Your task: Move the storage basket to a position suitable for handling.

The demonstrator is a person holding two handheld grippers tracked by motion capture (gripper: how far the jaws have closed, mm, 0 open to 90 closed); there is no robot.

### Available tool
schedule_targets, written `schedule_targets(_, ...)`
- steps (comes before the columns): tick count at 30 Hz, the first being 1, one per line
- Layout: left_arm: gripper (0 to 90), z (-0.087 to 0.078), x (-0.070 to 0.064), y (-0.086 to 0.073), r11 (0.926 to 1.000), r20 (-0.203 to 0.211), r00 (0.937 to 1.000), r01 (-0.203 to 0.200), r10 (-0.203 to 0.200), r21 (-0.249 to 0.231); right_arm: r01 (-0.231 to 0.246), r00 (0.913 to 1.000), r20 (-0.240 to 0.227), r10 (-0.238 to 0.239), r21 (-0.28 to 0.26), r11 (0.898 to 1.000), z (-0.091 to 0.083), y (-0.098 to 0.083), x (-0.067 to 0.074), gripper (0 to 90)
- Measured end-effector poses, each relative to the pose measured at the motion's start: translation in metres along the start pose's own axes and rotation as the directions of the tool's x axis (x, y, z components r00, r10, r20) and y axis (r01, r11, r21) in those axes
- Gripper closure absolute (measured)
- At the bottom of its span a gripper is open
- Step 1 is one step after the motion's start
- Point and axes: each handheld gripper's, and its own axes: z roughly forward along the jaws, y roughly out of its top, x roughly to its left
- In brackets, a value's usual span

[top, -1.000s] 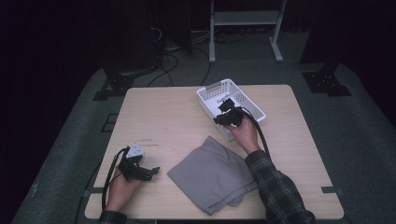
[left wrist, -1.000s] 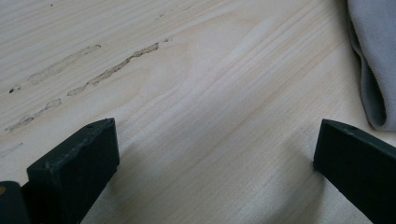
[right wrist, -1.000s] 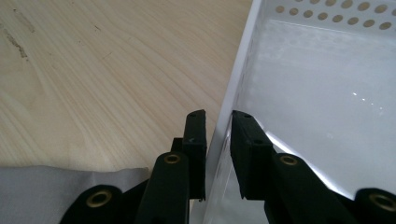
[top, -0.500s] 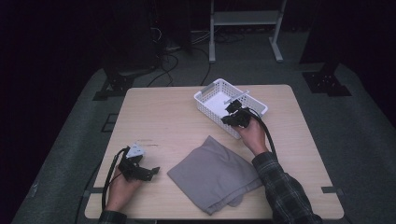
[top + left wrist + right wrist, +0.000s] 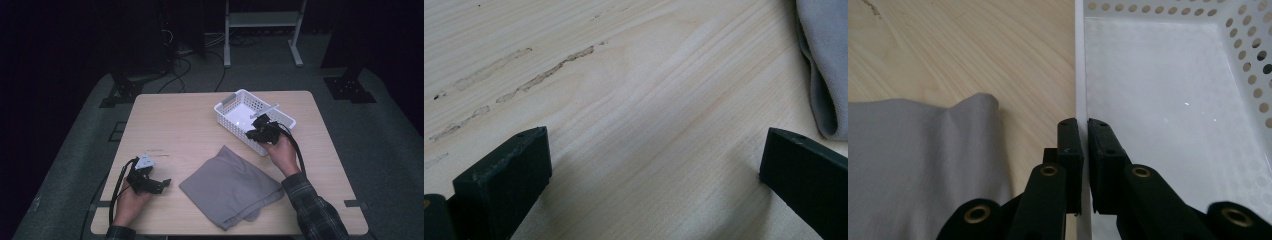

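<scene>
A white perforated basket (image 5: 231,100) stands at the table's back right, nothing inside it (image 5: 1158,90). My right gripper (image 5: 255,131) is at its near long wall; its jaws (image 5: 1084,122) have just been closing and now pinch that thin white wall between them. A folded grey cloth (image 5: 230,187) lies in front of the basket, its edge (image 5: 913,160) just left of the right gripper. My left gripper (image 5: 160,184) rests on the table at the front left, jaws wide open (image 5: 654,145) over bare wood, with the cloth's fold (image 5: 824,60) off to its right.
The wooden table (image 5: 175,125) has faint scuff marks (image 5: 544,75) ahead of the left gripper. Dark floor, cables and a white stand (image 5: 260,20) lie beyond the far edge.
The right gripper has closed on the basket's near wall, and the basket has turned and shifted slightly to the right with it. The left gripper and the cloth have stayed put.
</scene>
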Motion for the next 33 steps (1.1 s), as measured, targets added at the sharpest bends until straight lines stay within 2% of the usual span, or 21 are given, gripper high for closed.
schedule_targets(6, 0.0, 0.0, 0.0, 0.0, 1.0, -0.001, 1.0, -0.002, 0.002, 0.0, -0.011, 0.9999, -0.003, 0.011, -0.003, 1.0, -0.011, -0.013, 0.001, 84.1)
schedule_targets(13, 0.0, 0.0, 0.0, 0.0, 1.0, 0.0, 1.0, 0.006, -0.006, -0.005, -0.001, 1.0, 0.005, 0.001, -0.002, 1.0, -0.026, -0.032, 0.007, 84.1)
schedule_targets(16, 0.0, 0.0, 0.0, 0.0, 1.0, 0.0, 1.0, 0.004, -0.004, -0.003, 0.005, 0.9996, 0.027, -0.004, -0.006, 1.0, -0.034, -0.045, 0.01, 84.2)
schedule_targets(24, 0.0, 0.0, 0.0, 0.0, 1.0, 0.0, 1.0, 0.002, -0.002, -0.003, 0.002, 0.9983, 0.057, -0.002, 0.002, 1.0, -0.045, -0.062, 0.014, 84.2)
schedule_targets(33, 0.0, 0.0, 0.0, 0.0, 1.0, 0.0, 1.0, 0.002, -0.002, -0.002, 0.004, 0.9978, 0.066, -0.004, 0.008, 1.0, -0.062, -0.08, 0.019, 84.1)
